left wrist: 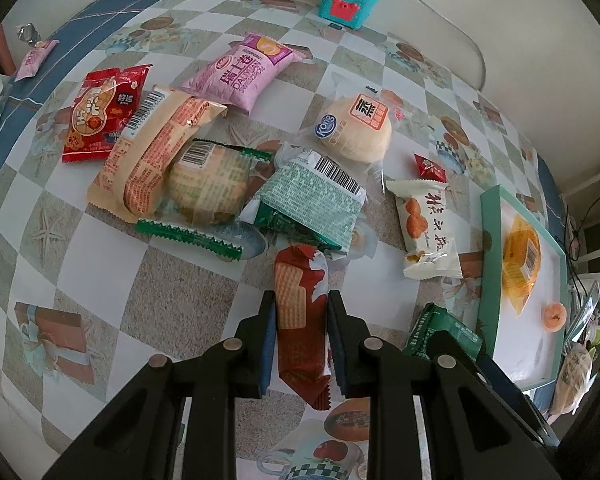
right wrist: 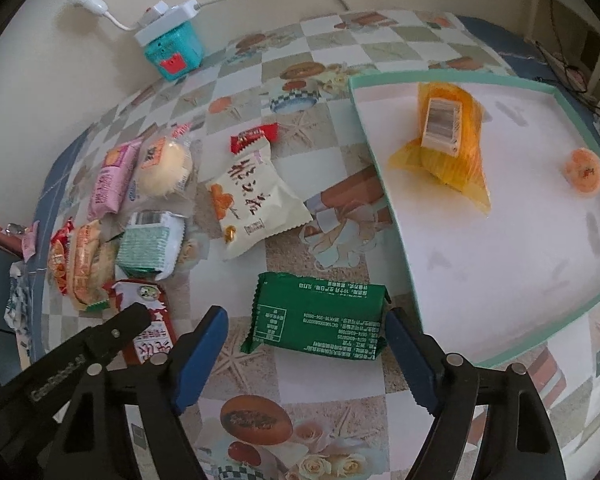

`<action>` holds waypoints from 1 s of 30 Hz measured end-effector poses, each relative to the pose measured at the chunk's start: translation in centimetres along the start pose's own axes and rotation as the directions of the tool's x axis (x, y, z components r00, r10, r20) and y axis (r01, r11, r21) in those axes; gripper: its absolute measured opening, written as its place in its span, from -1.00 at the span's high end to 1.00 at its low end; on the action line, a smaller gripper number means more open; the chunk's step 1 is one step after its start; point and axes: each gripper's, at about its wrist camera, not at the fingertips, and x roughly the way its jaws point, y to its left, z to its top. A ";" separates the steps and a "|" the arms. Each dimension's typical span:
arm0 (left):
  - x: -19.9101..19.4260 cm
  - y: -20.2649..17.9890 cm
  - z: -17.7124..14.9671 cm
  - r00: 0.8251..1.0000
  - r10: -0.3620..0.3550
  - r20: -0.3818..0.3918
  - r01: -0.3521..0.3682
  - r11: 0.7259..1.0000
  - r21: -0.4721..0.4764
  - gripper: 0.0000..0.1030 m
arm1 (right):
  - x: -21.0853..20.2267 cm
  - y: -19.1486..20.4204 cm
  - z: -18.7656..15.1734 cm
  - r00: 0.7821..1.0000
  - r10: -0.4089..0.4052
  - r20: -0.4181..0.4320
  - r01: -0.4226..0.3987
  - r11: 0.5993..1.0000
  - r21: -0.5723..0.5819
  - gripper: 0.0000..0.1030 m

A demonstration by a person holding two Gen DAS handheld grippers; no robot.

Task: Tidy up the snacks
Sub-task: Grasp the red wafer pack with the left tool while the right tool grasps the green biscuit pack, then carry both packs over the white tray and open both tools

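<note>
On the counter (left wrist: 100,264), the red-brown wafer packet (left wrist: 300,320) lay between the blue pads of the left hand-held gripper (left wrist: 302,308), which pressed against both its sides. At twelve o'clock from it a heap of snacks crowded in: a pale green barcoded pack (left wrist: 316,196), a round cake in a green-edged wrapper (left wrist: 208,192), an orange-printed bag (left wrist: 156,160), a pink roll pack (left wrist: 244,72) and a red peanut bag (left wrist: 100,116). The right hand-held gripper (right wrist: 306,334) stood wide apart around a dark green packet (right wrist: 320,320), its pads just beside the packet's ends. At one o'clock from that packet sat the teal-rimmed tray (right wrist: 380,168), holding an orange wrapped snack (right wrist: 444,136) and a small round orange sweet (right wrist: 584,172). The wafer packet's near end was hidden below the gripper; its print was too blurred to read.
</note>
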 end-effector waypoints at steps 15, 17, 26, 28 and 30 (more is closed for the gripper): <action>0.4 0.0 0.2 1.000 0.006 -0.006 -0.006 1.000 -0.001 0.51 | 2.0 0.8 0.0 0.999 -0.006 -0.044 0.005 1.000 -0.022 -0.47; 0.5 0.0 0.2 1.000 0.008 -0.008 -0.008 1.000 0.002 0.51 | 2.1 1.0 0.1 0.999 -0.010 -0.043 0.008 1.000 -0.028 -0.47; 1.0 -0.1 0.3 1.000 0.012 -0.017 -0.012 1.000 -0.004 0.51 | 3.0 2.0 -0.2 0.998 -0.047 -0.040 0.044 0.997 -0.071 -0.41; 1.0 0.0 0.3 1.000 0.007 -0.016 -0.007 1.000 -0.010 0.51 | 2.9 1.9 -0.2 0.998 -0.042 -0.037 0.040 0.997 -0.063 -0.38; 0.9 0.0 0.2 1.000 0.005 -0.015 -0.005 1.000 -0.012 0.51 | 2.7 1.8 -0.1 0.999 -0.038 -0.031 0.036 0.998 -0.056 -0.35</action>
